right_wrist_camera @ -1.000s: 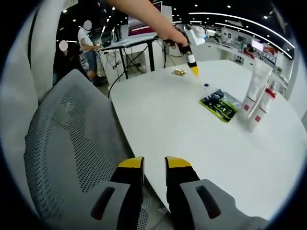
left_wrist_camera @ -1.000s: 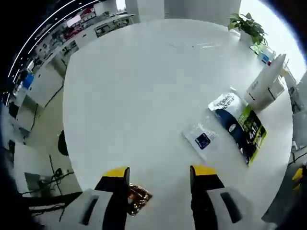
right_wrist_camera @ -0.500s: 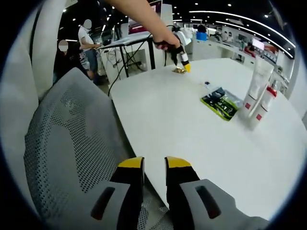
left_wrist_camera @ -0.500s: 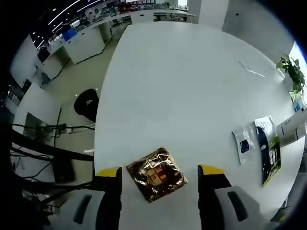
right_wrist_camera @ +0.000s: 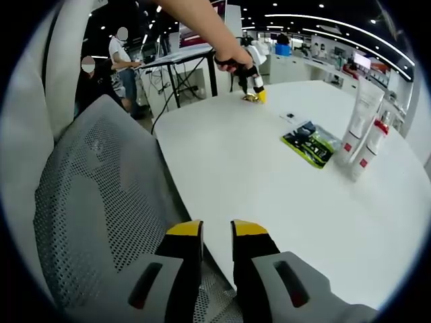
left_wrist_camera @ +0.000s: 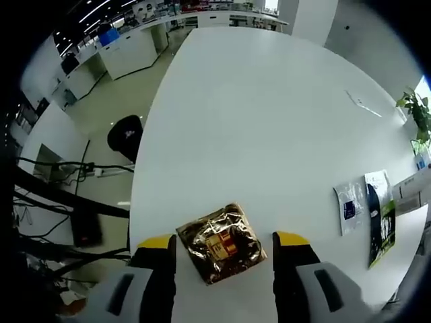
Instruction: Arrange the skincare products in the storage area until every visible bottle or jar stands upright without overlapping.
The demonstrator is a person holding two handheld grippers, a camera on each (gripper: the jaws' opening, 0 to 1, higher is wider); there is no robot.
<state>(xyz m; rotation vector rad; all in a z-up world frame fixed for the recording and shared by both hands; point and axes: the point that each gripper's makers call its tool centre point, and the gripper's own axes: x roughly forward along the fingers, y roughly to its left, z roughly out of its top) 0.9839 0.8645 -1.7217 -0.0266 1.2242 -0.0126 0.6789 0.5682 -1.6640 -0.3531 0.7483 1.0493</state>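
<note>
Two views show a white counter [left_wrist_camera: 269, 121] from opposite ends. In the left gripper view, the left gripper [left_wrist_camera: 224, 241] hangs over the counter's near edge with its yellow-tipped jaws spread wide apart, one on each side of a shiny gold-brown foil sachet [left_wrist_camera: 220, 243] lying flat between them; whether the jaws touch it cannot be told. Well apart, toward the right, lie a small white sachet [left_wrist_camera: 348, 207] and, just beside it, a long dark and green packet [left_wrist_camera: 380, 219]. In the right gripper view, the right gripper [right_wrist_camera: 217, 234] hovers above a grey mesh chair [right_wrist_camera: 101, 195] at the counter's edge, jaws nearly together and holding nothing. Two white tubes [right_wrist_camera: 361, 121] stand upright near the green packet. Far across, a person's hand [right_wrist_camera: 232, 57] holds the left gripper at the sachet.
</note>
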